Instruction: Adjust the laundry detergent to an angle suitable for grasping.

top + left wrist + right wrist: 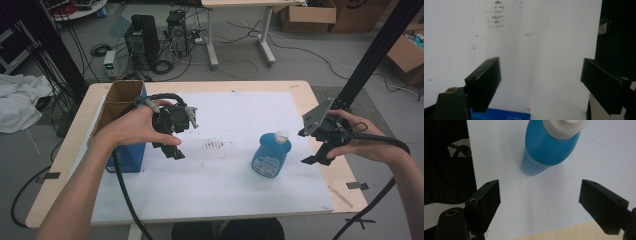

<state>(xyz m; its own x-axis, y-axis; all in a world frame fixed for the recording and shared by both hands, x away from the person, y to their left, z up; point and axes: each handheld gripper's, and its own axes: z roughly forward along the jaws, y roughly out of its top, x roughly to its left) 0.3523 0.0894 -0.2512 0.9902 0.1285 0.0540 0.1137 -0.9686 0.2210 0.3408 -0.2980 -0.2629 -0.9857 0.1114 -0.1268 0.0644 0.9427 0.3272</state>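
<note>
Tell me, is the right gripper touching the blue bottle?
Apart. In the right gripper view the right gripper has open jaws, with bare white sheet between them and the blue bottle.

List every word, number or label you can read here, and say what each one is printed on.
None can be read with certainty.
Blue bottle: its front label is too small and blurred to read.
Blue box: white print along its edge, upside down and blurred; it may be numerals, but I cannot tell.
</note>
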